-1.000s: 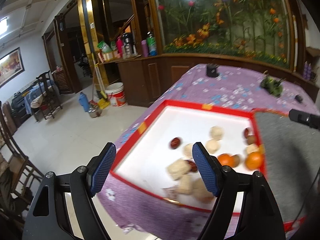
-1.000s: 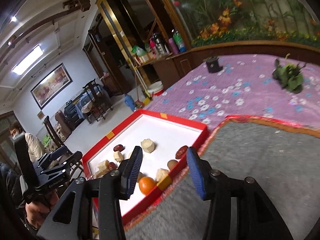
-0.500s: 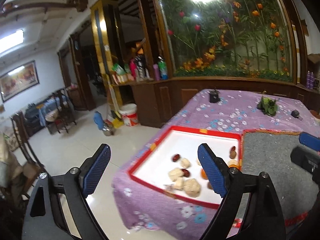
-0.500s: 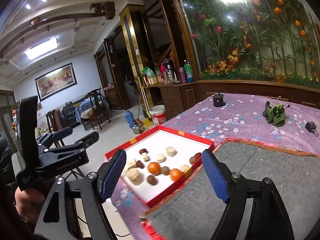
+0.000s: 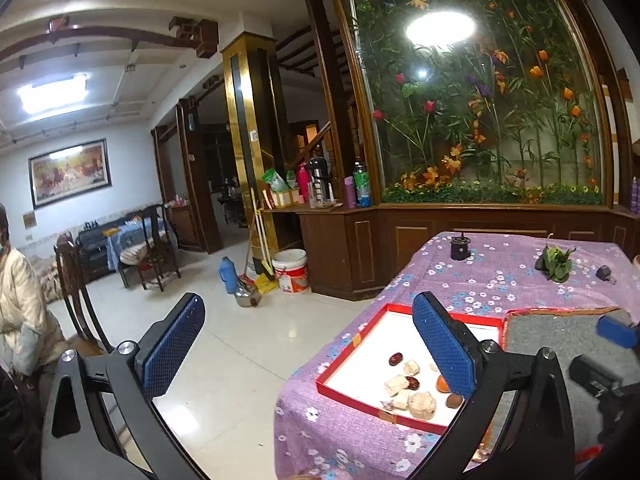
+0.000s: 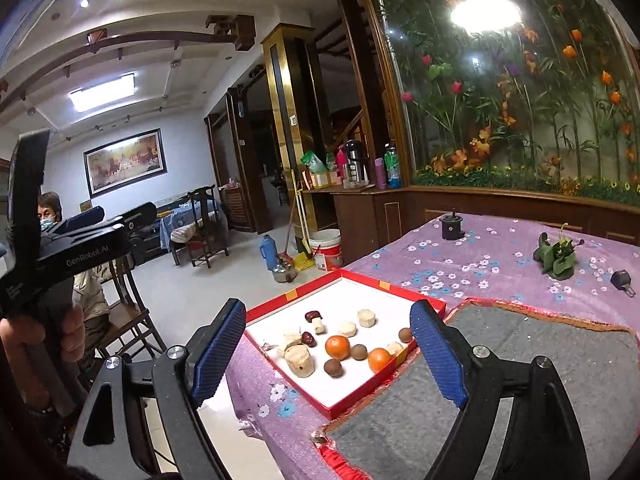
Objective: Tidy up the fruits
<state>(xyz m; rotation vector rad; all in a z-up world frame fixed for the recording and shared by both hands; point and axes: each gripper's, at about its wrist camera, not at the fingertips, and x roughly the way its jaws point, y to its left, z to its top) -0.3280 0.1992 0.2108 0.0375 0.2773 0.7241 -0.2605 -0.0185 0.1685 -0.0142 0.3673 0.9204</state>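
A red-rimmed white tray [image 6: 289, 294] sits at the near-left corner of the purple-clothed table; it also shows in the left wrist view [image 5: 348, 395]. In it lie two oranges [image 6: 337, 347], brown round fruits [image 6: 333, 367], dark red dates [image 6: 308, 338] and several pale chunks [image 6: 300, 357]. My right gripper [image 6: 330, 354] is open and empty, held back above the tray. My left gripper [image 5: 308, 352] is open and empty, held back to the left of the table over the floor.
A grey mat [image 6: 500, 380] lies right of the tray. A black cylinder [image 6: 452, 227], a green leafy object [image 6: 556, 256] and a small dark knob [image 6: 622, 280] sit farther back. A white bucket [image 5: 290, 270], chairs and a seated person [image 5: 16, 304] are at left.
Both grippers have pulled back and up from the tray, which now looks smaller and farther. Both have opened wider and stayed empty.
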